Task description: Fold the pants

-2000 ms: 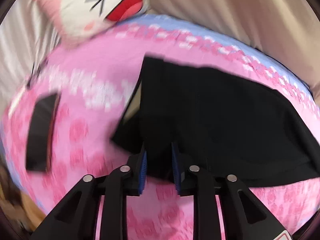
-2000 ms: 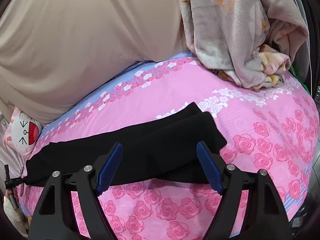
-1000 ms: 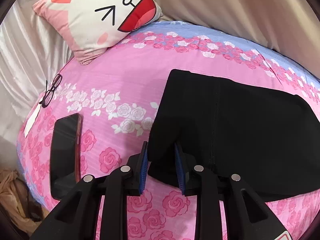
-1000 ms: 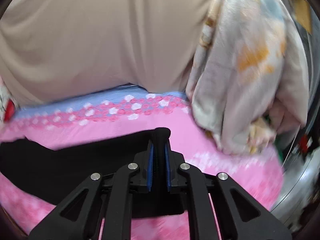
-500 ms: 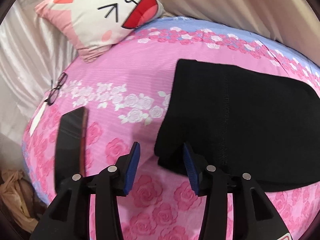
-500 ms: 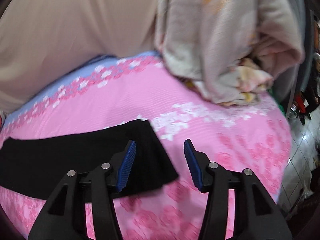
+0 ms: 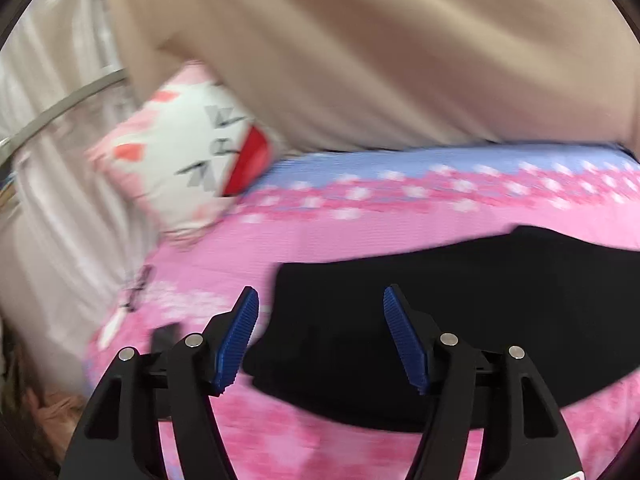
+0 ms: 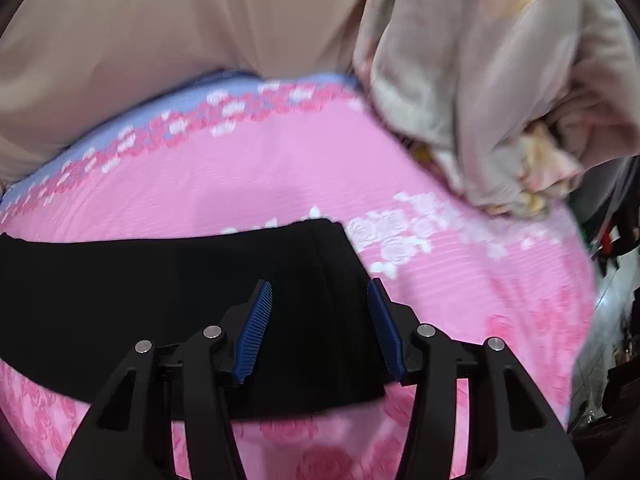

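Black pants lie flat in a long strip across the pink rose-print bed sheet. My left gripper is open and empty, held just above the pants' left end. In the right wrist view the pants run in from the left and end under my right gripper, which is open and empty above that end. The left wrist view is blurred by motion.
A white and pink cartoon-face pillow sits at the bed's far left. Glasses and a dark phone lie left of the pants. A crumpled floral blanket is piled at the far right. A beige curtain hangs behind the bed.
Both grippers were shut on the pants' ends a second ago. They have let go, opened wide and drawn back. The pants now lie flat on the bed.
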The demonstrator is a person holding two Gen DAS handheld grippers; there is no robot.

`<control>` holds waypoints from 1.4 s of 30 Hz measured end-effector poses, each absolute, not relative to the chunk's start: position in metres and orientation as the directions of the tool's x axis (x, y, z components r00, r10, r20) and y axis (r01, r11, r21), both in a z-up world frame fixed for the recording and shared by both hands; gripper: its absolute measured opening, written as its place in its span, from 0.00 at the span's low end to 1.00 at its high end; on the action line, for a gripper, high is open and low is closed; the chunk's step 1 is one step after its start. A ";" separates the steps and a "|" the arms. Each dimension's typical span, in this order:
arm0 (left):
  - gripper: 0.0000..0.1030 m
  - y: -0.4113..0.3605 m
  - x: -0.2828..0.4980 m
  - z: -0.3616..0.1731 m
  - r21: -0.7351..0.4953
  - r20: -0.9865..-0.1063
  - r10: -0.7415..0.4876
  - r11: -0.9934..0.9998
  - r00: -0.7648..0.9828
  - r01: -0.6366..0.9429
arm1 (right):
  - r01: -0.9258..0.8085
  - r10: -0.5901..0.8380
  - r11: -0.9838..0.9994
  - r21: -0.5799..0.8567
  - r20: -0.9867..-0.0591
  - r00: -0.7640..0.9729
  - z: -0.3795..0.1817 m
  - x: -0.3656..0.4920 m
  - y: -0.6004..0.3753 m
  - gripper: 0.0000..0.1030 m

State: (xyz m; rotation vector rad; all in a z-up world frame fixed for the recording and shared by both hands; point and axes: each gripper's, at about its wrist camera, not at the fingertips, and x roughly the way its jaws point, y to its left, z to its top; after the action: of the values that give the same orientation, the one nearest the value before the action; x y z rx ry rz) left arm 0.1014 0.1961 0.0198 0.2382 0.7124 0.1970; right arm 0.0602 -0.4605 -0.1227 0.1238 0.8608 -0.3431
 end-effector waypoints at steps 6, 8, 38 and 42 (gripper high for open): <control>0.62 0.139 0.116 -0.026 0.248 -0.708 0.164 0.969 0.687 0.024 | 0.399 -0.345 0.911 -0.108 -0.730 0.590 -0.114 0.067 -0.479 0.12; 0.62 0.132 0.124 -0.041 0.241 -0.724 0.162 0.970 0.670 0.025 | 0.384 -0.331 0.917 -0.106 -0.738 0.588 -0.126 0.069 -0.482 0.17; 0.69 0.263 0.088 -0.095 0.218 -0.748 0.343 0.935 0.568 -0.279 | 0.175 -0.027 0.974 0.146 -0.688 0.725 -0.101 0.035 -0.289 0.51; 0.68 0.258 0.082 -0.087 0.234 -0.745 0.335 0.941 0.577 -0.244 | 0.266 -0.134 0.962 0.055 -0.756 0.641 -0.135 0.040 -0.307 0.51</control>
State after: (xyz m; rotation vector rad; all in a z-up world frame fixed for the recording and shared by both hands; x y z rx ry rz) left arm 0.0822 0.2582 -0.0869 0.1097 0.8940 0.3397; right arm 0.0404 -0.3072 -0.1352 0.1672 0.8452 -0.2292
